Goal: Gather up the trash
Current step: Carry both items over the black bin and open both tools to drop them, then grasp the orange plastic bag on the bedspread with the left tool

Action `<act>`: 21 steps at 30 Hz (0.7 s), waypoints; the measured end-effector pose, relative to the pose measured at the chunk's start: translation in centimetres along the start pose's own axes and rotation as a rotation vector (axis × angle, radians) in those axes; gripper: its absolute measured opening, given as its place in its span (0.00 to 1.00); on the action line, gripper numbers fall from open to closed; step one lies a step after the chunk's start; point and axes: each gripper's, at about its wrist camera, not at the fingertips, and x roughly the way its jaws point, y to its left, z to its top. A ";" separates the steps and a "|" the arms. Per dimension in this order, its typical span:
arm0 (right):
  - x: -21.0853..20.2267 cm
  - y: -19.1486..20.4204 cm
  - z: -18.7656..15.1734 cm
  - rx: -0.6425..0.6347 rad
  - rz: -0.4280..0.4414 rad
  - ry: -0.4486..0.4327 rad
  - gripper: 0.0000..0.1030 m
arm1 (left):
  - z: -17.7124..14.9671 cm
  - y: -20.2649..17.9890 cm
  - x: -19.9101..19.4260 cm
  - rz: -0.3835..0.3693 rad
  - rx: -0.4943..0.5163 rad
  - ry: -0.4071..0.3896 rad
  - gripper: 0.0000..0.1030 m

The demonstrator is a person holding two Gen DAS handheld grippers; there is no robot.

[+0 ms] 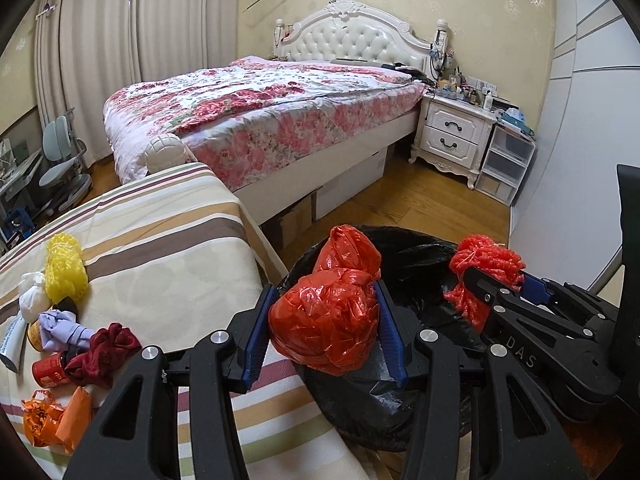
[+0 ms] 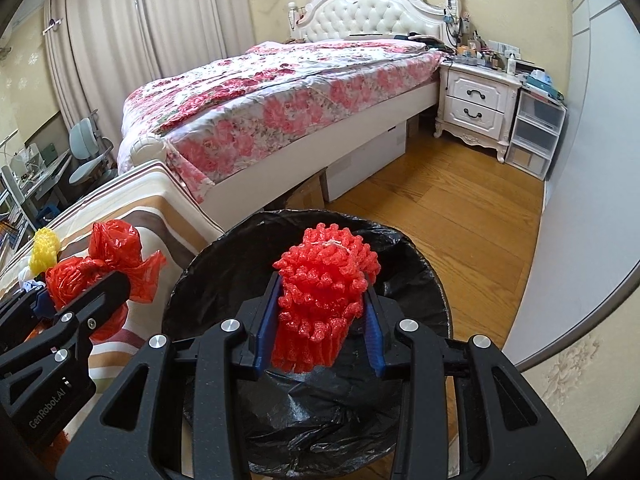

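My left gripper (image 1: 325,312) is shut on a crumpled red plastic bag (image 1: 326,312) and holds it over the near-left rim of a bin lined with a black bag (image 1: 416,248). My right gripper (image 2: 320,312) is shut on a red foam net (image 2: 324,288) and holds it above the open bin (image 2: 416,280). The right gripper with the net also shows in the left wrist view (image 1: 486,268). The left gripper and red bag also show in the right wrist view (image 2: 92,276).
A striped bench cover (image 1: 160,240) at left carries a yellow foam net (image 1: 66,270), white wad (image 1: 32,296), lilac cloth (image 1: 60,328), maroon cloth (image 1: 104,354), red can (image 1: 48,368) and orange bags (image 1: 52,420). Floral bed (image 1: 260,116), nightstand (image 1: 452,136), wood floor (image 2: 460,208) beyond.
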 end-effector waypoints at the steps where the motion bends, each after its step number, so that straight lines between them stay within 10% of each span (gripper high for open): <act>1: -0.1 0.0 -0.1 0.003 0.000 -0.001 0.37 | 0.0 0.0 0.1 -0.001 -0.001 0.003 0.49; 6: -0.1 -0.6 0.1 0.022 -0.015 -0.012 0.51 | 0.1 -0.2 0.2 0.001 -0.001 -0.001 0.71; 21: -1.0 -0.2 -0.6 0.047 -0.028 0.010 0.56 | -0.4 1.1 -1.5 0.027 -0.025 0.007 0.76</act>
